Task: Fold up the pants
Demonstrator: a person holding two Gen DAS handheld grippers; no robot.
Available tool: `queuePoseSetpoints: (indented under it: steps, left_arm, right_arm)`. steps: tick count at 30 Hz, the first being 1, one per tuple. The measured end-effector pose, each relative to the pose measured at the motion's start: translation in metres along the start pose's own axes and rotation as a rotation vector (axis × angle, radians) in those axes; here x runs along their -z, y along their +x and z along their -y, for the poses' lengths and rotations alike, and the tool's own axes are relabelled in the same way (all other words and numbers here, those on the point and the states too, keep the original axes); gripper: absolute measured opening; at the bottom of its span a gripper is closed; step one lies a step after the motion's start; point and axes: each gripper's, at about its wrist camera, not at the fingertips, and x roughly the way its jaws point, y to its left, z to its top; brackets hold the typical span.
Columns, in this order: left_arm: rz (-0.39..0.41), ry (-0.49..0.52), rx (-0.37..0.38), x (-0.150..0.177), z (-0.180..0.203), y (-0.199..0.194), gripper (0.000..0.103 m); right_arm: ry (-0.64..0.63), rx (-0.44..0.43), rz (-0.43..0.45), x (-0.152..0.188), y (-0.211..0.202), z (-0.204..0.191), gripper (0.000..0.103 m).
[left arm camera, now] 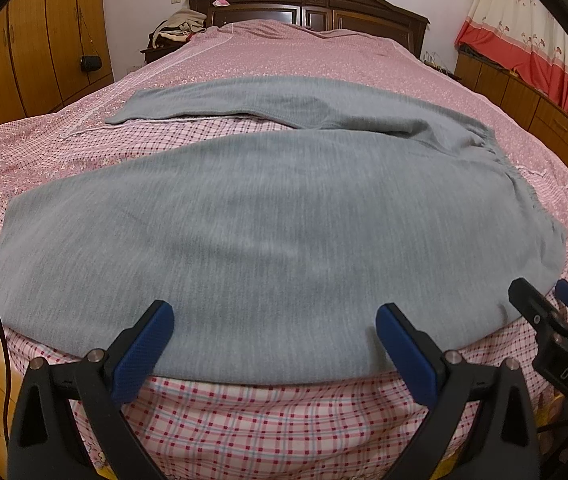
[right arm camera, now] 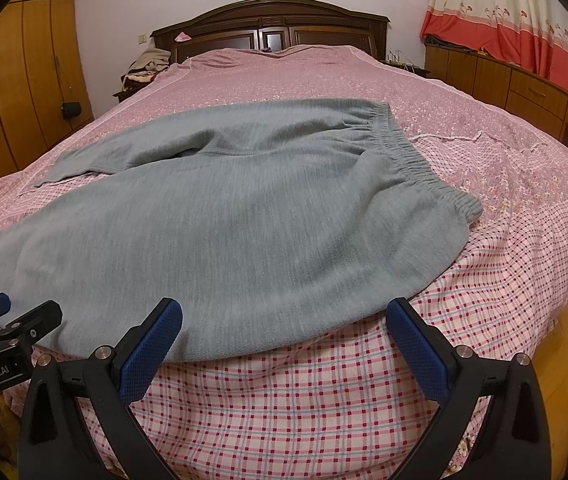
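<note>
Grey knit pants [left arm camera: 243, 216] lie spread flat on the bed, legs to the left and apart, elastic waistband [right arm camera: 416, 156] to the right. The near leg reaches the bed's front edge. My left gripper [left arm camera: 273, 320] is open and empty, its blue pads just over the near hem of the near leg. My right gripper [right arm camera: 284, 316] is open and empty, at the pants' [right arm camera: 223, 232] near edge below the waist end. The right gripper also shows at the right in the left wrist view [left arm camera: 544, 300]; the left gripper shows at the left in the right wrist view [right arm camera: 15, 312].
The bed has a pink floral cover [left arm camera: 304, 52] and a pink checked sheet [right arm camera: 324, 408] hanging over the front edge. A dark wooden headboard [left arm camera: 308, 4] stands at the back, with a clothes pile [left arm camera: 175, 26] at its left. Wooden wardrobes [left arm camera: 31, 40] stand left, low cabinets [right arm camera: 524, 88] and curtains right.
</note>
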Motion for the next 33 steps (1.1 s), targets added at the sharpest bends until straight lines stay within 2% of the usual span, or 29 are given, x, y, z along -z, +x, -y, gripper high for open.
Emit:
queuePoseSetpoints:
  steps: [21, 28, 33]
  left_arm:
    - [-0.016, 0.012, -0.019, -0.002, -0.002, 0.001, 0.103]
    - [-0.019, -0.001, -0.038, -0.02, -0.013, 0.001, 0.103]
    - [-0.02, -0.012, -0.046, -0.036, -0.022, 0.003, 0.103]
  right_arm:
    - [0.023, 0.003, -0.005, 0.0, 0.004, 0.004, 0.103]
    - [-0.008, -0.006, -0.005, -0.014, 0.005, 0.006, 0.103]
    - [-0.026, -0.046, -0.031, -0.028, 0.009, 0.007, 0.103]
